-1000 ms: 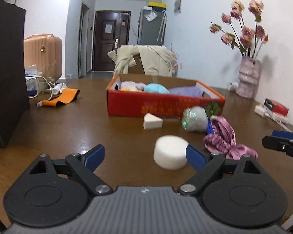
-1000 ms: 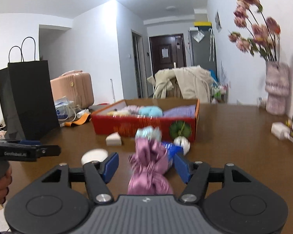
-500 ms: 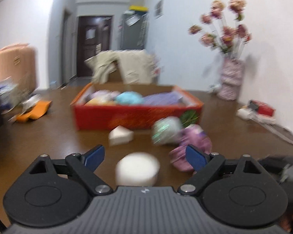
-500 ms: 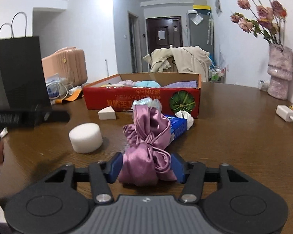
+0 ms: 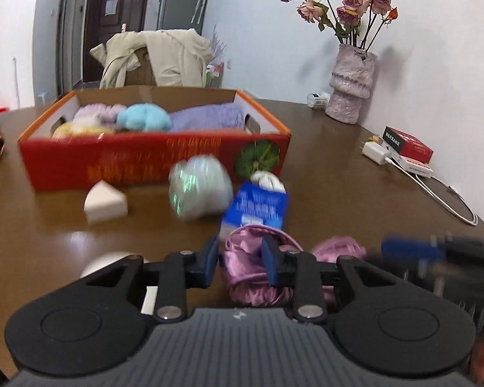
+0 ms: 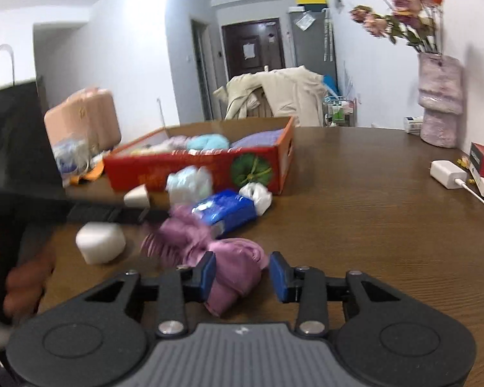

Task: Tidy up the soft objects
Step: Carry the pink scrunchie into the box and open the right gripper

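A pink satin cloth lies bunched on the brown table, in front of the red cardboard box that holds several soft things. My left gripper is closing, and its pads squeeze one end of the cloth. My right gripper is also closing, with the other end of the cloth bunched between its pads. In the left wrist view the right gripper is a blur at the right. Near the box lie a white round sponge, a wedge sponge, a pale green bundle and a blue tissue pack.
A vase of dried roses stands at the back right, with a red carton and a white charger along the right edge. A black paper bag and a pink suitcase are at the left. A coat-draped chair stands behind the box.
My left gripper has swung right, from the white round sponge to the pink cloth, and its wide jaws have closed on it. The right jaws have narrowed, and the bundle has slumped leftward.
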The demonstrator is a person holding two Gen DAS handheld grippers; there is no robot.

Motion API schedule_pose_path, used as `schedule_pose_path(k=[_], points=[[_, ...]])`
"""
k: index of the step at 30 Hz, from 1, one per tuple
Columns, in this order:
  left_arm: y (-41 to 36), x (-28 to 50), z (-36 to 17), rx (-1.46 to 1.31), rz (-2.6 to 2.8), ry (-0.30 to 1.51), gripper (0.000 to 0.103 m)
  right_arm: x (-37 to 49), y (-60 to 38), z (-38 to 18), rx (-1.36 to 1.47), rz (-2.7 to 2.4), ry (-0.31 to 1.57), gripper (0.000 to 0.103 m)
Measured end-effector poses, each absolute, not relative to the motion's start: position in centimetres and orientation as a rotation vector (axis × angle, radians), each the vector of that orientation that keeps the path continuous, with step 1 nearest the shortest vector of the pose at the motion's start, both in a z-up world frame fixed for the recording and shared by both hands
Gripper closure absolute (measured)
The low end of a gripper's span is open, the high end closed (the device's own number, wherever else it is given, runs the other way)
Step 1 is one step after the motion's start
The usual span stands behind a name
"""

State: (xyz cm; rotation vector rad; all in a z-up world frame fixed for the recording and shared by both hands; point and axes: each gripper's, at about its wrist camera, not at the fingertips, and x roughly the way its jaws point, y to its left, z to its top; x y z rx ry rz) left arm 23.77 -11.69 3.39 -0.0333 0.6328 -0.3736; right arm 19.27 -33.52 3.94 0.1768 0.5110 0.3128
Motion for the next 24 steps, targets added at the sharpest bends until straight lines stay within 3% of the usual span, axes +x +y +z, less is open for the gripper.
schedule_pose_path(k=[8,16,20,24], points=[[-12.2,19.6,2.0,-0.003,-0.361,0.599,0.073,21.6,-33.9,2.9,0.249,0.384,0.609,0.065],[-10.2,19.4,2.5,-0.164,-0.445,0.642,0.055,21.8,-33.7,1.6,0.245,0.402,0.655,0.069],[-11.2,19.8,1.9,-0.16,-0.459,0.673,0.057,22.0,-34.0,1.4,0.259,0.41,0.662,0.071],[-11.9,20.1,1.6,-0.143,-0.488,0.682,0.068,22.0,-33.9,1.3,0.256,0.422,0.669,0.076]])
